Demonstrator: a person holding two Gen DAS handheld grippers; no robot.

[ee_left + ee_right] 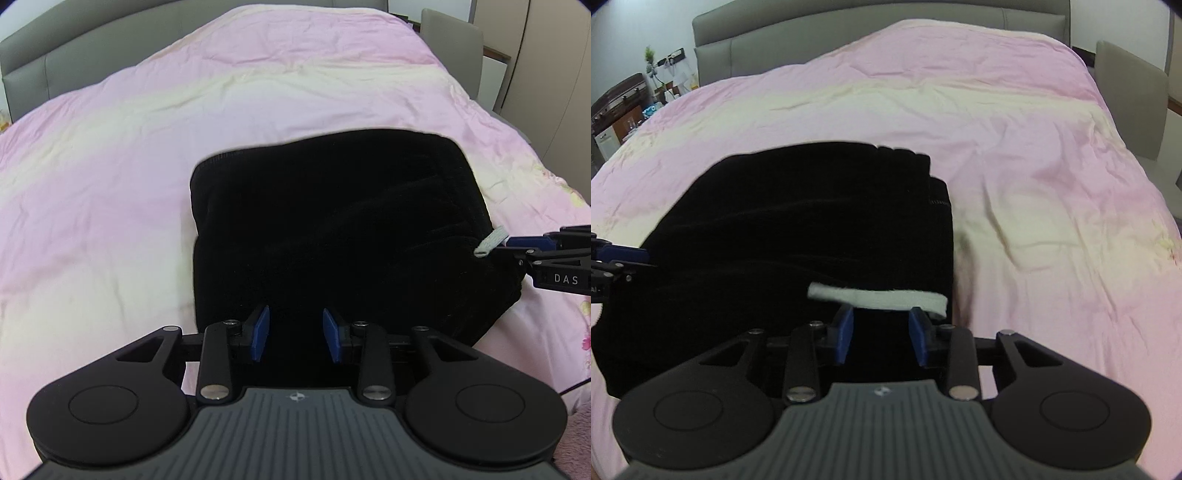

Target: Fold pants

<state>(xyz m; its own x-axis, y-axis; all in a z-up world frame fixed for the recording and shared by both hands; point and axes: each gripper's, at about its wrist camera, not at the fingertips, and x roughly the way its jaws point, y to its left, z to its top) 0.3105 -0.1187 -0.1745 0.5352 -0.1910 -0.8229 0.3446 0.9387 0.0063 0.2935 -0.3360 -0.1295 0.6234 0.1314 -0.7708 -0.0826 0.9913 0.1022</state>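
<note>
Black pants [332, 221] lie folded into a thick bundle on the pink bedcover [110, 184]. My left gripper [295, 314] hovers over the bundle's near edge, its blue pads [262, 332] apart with only dark cloth showing below the gap. In the right wrist view the pants [794, 229] fill the left half. My right gripper [881, 314] stands open over their near right corner, just behind a white drawstring [879, 297] that lies across the cloth. The right gripper [517, 245] also shows at the left view's right edge, beside the drawstring [491, 242]. The left gripper [624, 254] peeks in at the left edge.
The pink and cream bedcover [1034, 184] spreads wide around the pants. A grey padded headboard [849, 33] runs along the far side. A grey chair back [1130, 96] stands at the far right, and a cluttered side table [624, 110] at the far left.
</note>
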